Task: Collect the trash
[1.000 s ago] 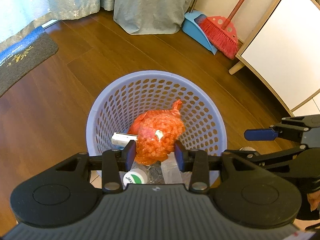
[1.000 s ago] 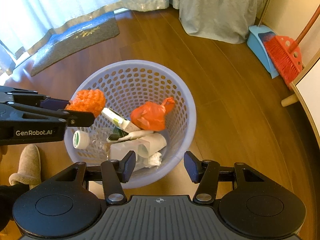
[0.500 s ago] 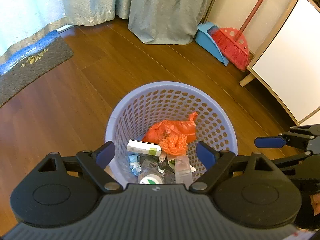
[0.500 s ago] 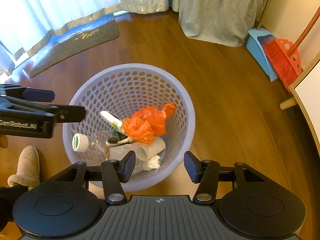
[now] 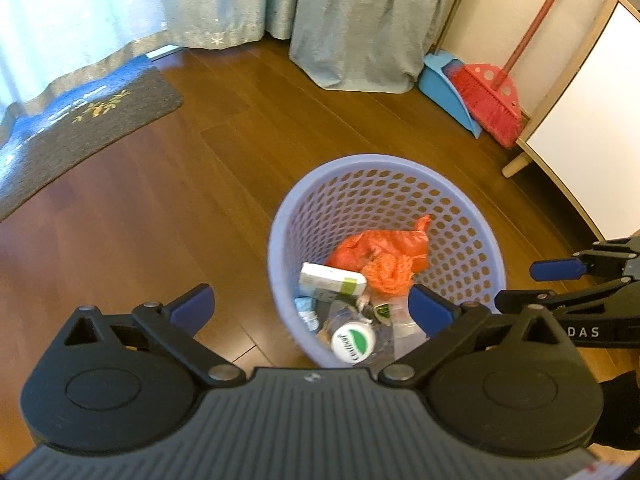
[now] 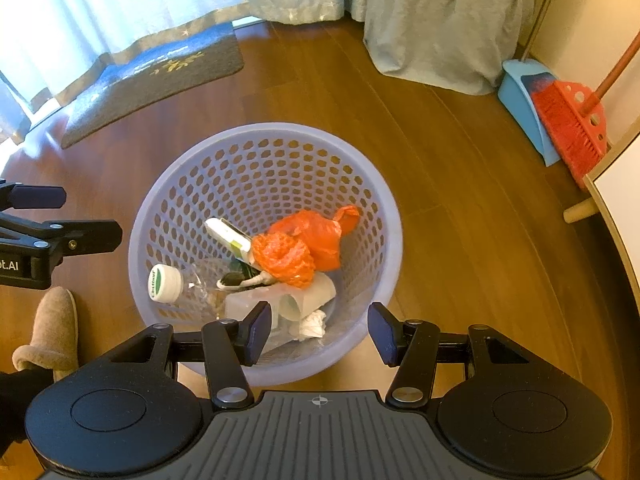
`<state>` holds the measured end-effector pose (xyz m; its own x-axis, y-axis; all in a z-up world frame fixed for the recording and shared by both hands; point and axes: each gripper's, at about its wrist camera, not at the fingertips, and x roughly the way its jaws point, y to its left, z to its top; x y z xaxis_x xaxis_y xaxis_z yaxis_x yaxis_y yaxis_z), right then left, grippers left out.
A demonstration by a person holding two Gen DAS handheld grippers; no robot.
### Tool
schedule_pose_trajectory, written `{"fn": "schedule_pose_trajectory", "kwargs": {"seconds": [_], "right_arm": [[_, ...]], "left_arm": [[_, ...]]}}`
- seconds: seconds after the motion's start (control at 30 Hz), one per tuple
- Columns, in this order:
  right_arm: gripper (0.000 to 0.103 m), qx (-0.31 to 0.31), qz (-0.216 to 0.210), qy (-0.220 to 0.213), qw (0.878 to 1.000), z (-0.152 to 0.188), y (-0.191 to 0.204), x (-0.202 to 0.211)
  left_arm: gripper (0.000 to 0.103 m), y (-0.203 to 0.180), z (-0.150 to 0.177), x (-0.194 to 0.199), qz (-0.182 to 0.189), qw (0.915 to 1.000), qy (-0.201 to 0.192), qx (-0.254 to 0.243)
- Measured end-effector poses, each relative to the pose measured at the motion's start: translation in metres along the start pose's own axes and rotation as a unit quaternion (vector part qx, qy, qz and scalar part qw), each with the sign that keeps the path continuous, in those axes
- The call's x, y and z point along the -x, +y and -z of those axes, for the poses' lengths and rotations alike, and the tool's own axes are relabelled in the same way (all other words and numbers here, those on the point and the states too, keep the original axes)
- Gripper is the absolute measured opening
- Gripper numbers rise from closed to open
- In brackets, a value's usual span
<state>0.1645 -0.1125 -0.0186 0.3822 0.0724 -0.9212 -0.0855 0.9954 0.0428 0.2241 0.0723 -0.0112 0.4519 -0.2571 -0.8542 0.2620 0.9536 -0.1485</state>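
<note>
room: brown wood floor (image 6: 460, 184), curtains, grey doormat (image 5: 80, 120), red broom (image 6: 572, 136) with blue dustpan by the wall.
bin: lilac perforated basket (image 6: 264, 148), upright on the floor.
contents: orange mesh wad (image 6: 286, 258) on top, against an orange plastic bag (image 6: 320, 232); white carton, green-capped bottle (image 6: 166, 282), tissue beneath.
left gripper (image 5: 310, 306): spread wide, empty, off to the basket's side.
right gripper (image 6: 316, 332): parted, empty, above the near rim.
step: deposit appears complete. next: find more litter; none shows on the visible floor.
</note>
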Motion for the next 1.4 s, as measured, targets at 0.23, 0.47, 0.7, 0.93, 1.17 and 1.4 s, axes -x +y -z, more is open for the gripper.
{"fn": "schedule_pose_trajectory", "kwargs": {"seconds": [0.23, 0.47, 0.7, 0.93, 1.17, 1.4], "right_arm": [[0.051, 0.006, -0.004, 0.002, 1.0, -0.001, 0.01, -0.004], [0.051, 0.012, -0.01, 0.003, 1.0, -0.003, 0.02, -0.007], [0.051, 0.017, -0.011, 0.0, 1.0, -0.004, 0.024, -0.007], [0.051, 0.019, -0.013, -0.001, 1.0, -0.001, 0.025, -0.005], [0.051, 0.023, -0.021, -0.003, 1.0, 0.004, 0.027, 0.0], [0.051, 0.027, -0.028, -0.01, 0.999, 0.011, 0.031, 0.008]], "left_arm": [[0.102, 0.009, 0.007, 0.006, -0.011, 0.9999, 0.002, 0.005], [0.102, 0.015, 0.016, 0.009, -0.014, 0.9994, 0.031, 0.011], [0.102, 0.017, 0.015, 0.018, -0.014, 0.9989, 0.037, 0.026], [0.101, 0.014, 0.013, 0.023, -0.014, 0.9988, 0.031, 0.036], [0.102, 0.015, 0.023, 0.031, 0.006, 0.9977, 0.028, 0.061], [0.102, 0.009, 0.041, 0.047, -0.009, 0.9977, 0.032, 0.059]]}}
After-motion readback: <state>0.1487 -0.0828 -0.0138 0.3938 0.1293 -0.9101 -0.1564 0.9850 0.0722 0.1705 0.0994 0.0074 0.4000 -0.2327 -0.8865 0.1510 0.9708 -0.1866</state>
